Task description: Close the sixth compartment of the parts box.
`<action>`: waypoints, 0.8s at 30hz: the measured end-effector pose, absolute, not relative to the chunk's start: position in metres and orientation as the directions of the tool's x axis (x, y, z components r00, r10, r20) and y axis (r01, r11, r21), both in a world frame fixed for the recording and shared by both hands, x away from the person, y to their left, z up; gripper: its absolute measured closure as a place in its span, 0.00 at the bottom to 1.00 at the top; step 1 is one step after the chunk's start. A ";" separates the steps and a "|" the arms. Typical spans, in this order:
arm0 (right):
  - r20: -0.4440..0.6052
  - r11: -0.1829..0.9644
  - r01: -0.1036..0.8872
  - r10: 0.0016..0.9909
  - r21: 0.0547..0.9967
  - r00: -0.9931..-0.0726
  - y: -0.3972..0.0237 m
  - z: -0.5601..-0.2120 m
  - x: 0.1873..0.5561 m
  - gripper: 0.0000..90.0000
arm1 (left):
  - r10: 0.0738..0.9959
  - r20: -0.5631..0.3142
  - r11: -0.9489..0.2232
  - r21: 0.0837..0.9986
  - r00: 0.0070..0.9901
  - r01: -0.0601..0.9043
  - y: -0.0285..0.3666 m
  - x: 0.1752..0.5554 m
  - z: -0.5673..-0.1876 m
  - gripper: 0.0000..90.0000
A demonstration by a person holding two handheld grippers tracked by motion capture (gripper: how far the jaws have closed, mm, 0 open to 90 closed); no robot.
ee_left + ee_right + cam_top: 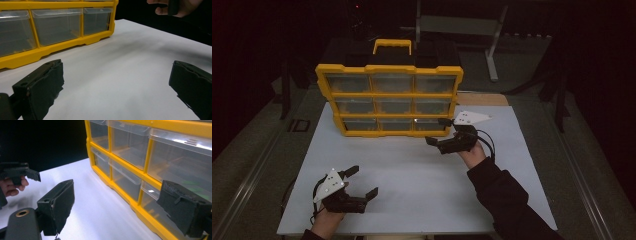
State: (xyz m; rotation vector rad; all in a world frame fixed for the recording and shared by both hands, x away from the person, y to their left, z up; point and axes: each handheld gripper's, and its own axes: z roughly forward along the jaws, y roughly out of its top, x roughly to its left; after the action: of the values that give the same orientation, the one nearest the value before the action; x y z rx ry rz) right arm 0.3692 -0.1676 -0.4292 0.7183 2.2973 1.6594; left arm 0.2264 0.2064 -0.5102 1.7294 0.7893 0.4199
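Right claw (439, 131) hovers wide open and empty just beside the bottom-right drawer (430, 124) of the yellow organizer (389, 68) at the counter's (412, 170) far side; left claw (360, 181), near left, gapes empty too.

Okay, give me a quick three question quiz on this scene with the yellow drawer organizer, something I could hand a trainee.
1. True or false: the right gripper is shut on a drawer of the yellow organizer.
2. How many clear drawers does the organizer's front show? A) six B) nine C) twelve
3. Fill in: the left gripper hangs with open jaws over the white ____, apart from the organizer.

Key
1. False: its jaws stand open, near the bottom right drawer, holding nothing.
2. B: three rows of three.
3. Table: the left gripper sits near the front edge, well short of the organizer.
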 end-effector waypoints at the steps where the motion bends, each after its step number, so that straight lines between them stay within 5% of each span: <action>1: 0.104 0.249 0.258 0.501 0.934 -0.859 -0.170 -0.429 0.368 0.15 | 0.693 -0.115 -0.143 0.946 0.712 0.292 0.206 0.226 -0.510 0.00; 24: 0.115 0.233 0.258 0.494 0.938 -0.862 -0.221 -0.445 0.337 0.15 | 0.696 -0.118 -0.138 0.946 0.708 0.293 0.207 0.227 -0.510 0.00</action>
State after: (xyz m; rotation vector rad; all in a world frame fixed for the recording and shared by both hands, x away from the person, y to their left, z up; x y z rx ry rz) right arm 0.3370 -0.2214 -0.4446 0.7123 2.2963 1.6826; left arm 0.2266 0.2070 -0.5102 1.7256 0.7944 0.4208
